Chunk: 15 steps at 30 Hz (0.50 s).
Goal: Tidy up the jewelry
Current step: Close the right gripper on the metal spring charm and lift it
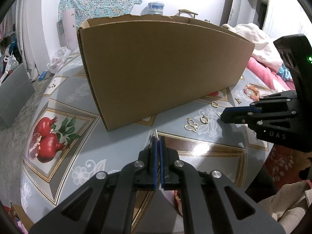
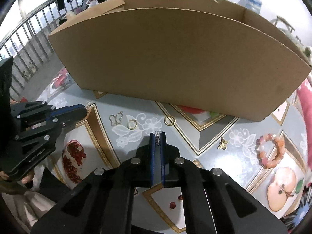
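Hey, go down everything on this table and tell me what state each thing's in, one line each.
Cardboard box: upright, top open, inside hidden.
Left tongs: shut on a thin pin-like piece.
Right tongs: shut on a small silver sparkly piece.
Butterfly outline charm: flat on the table, loose.
Gold ring: on the table, loose.
Gold hoop: flat by the box, loose.
Small butterfly charm: on the table, loose.
Bead bracelet: flat, a closed loop.

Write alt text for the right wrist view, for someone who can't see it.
The right claw pinches a small silvery piece above a patterned table, facing a large cardboard box. Gold rings, a butterfly outline, a charm and a beaded bracelet lie loose.
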Each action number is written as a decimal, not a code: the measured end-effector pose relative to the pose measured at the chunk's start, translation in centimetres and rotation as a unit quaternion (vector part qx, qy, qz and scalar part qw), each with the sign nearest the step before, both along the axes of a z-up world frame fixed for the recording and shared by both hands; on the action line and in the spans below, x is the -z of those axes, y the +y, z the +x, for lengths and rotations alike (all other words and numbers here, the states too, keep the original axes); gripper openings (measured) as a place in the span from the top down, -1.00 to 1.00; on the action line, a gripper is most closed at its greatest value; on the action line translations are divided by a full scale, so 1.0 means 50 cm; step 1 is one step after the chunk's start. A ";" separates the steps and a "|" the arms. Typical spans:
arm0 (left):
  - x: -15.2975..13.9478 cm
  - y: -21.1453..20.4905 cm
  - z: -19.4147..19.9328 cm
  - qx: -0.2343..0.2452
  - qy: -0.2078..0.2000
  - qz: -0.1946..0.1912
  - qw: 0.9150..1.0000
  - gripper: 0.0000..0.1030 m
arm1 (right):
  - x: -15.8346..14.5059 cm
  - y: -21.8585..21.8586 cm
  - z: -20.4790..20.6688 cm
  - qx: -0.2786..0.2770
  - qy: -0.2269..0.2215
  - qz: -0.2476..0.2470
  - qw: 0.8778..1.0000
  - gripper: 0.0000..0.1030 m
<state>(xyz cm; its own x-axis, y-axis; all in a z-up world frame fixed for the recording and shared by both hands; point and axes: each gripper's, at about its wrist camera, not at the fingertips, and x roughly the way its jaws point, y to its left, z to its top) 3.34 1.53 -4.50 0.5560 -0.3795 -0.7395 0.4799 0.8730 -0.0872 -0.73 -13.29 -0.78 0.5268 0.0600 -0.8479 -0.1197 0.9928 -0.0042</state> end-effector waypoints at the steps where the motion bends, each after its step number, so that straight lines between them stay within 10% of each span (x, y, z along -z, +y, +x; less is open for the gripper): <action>1: 0.000 0.002 -0.001 0.000 -0.001 -0.001 1.000 0.96 | 0.000 -0.001 -0.001 0.002 -0.003 0.002 1.000 0.95; 15: -0.002 0.006 -0.005 0.000 -0.006 -0.003 1.000 0.96 | -0.022 -0.038 -0.034 0.013 -0.025 0.026 0.999 1.00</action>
<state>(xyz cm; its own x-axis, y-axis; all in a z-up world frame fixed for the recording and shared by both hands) 3.08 1.83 -4.39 0.5644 -0.3830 -0.7313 0.4804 0.8728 -0.0864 -2.45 -15.21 0.32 0.5707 0.0878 -0.8164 -0.0940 0.9947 0.0413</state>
